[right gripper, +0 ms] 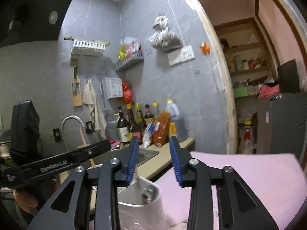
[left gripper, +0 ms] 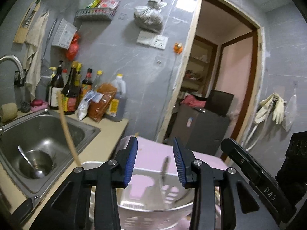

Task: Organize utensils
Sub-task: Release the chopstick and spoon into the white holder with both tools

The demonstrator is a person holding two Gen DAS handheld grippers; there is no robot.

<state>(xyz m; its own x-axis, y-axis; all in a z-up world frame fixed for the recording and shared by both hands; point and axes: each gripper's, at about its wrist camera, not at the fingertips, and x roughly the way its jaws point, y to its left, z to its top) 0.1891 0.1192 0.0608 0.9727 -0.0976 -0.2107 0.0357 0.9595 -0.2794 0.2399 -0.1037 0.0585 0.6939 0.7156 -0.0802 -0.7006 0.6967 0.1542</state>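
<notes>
Holder [left gripper: 153, 197] below open left tool [left gripper: 155, 161]

Home kitchen, steel sink [left gripper: 44, 134], faucet [left gripper: 13, 62], sauce bottles [left gripper: 71, 92]

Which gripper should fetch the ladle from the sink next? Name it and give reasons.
Left. The left gripper is open and empty, with the sink close at its side and the ladle in plain view. The right gripper, also open, has the left one between it and the sink.
</notes>
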